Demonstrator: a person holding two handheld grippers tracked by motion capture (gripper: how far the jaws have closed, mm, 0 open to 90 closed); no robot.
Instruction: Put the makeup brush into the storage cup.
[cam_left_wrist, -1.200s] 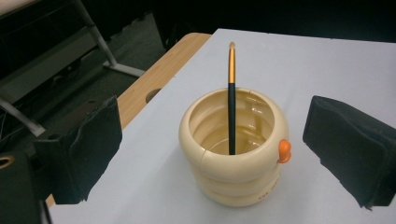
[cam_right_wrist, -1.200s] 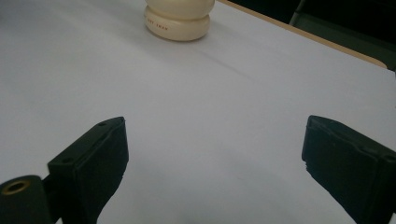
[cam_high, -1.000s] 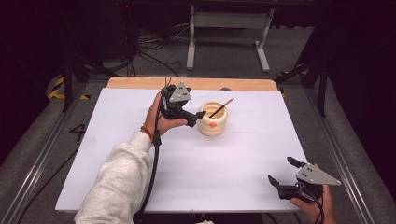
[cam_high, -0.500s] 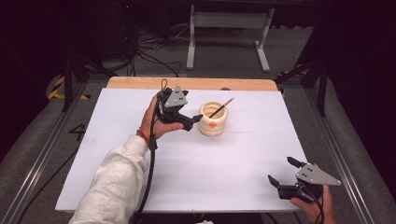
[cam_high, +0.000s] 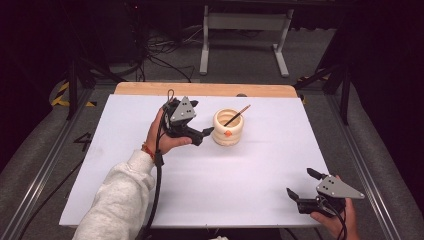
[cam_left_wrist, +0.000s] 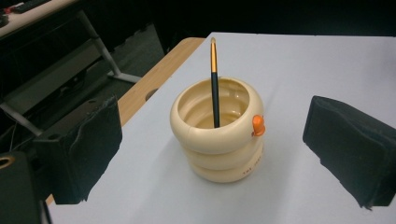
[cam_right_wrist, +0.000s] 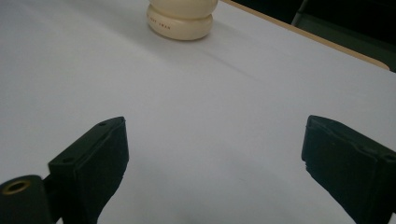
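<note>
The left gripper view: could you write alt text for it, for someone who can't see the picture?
A cream ringed pot with a small orange knob stands on a white table, holding a black brush with a gold band. The open left gripper frames the pot with its two black jaws, without touching it.

Left tool (cam_high: 204, 133) (now) farther left

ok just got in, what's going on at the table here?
A person holds a gripper in each hand over a white-covered table. The left gripper, jaws open, sits right beside a cream ribbed ring-shaped pot with a small orange knob, not yet touching it. A thin black brush with a gold ferrule stands leaning inside the pot. The right gripper waits open near the table's near right edge, holding nothing.
</note>
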